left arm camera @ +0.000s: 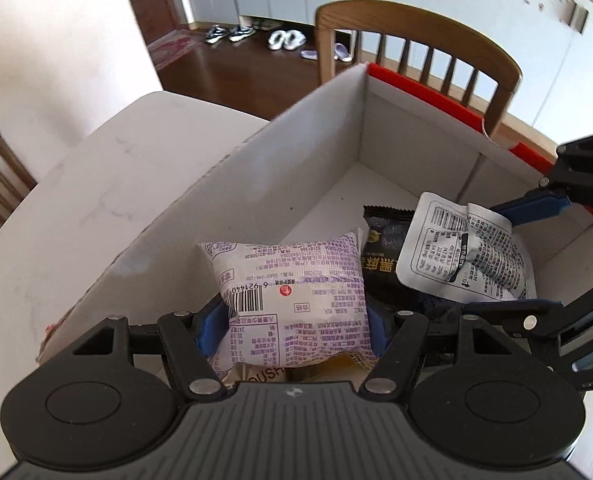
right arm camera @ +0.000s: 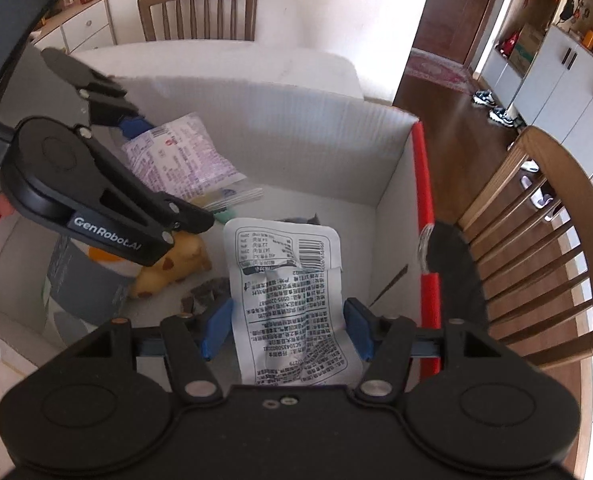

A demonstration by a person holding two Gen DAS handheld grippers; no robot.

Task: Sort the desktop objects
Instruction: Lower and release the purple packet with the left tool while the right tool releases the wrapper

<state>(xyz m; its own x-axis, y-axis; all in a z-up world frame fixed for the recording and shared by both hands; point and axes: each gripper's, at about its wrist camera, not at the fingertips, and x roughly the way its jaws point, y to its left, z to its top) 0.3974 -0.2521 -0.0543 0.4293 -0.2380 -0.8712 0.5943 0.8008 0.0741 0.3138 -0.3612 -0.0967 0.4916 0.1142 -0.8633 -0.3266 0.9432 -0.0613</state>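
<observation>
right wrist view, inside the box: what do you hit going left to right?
Grey cup → yellow plush toy → white printed packet held in the right hand-held gripper → red box edge.

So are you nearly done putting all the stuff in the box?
Getting there. Already in the white box: a dark snack packet, a yellow toy and a grey container. In hand: the left gripper holds a purple-printed packet, the right gripper a white packet, both over the box. Left: letting both go.
</observation>
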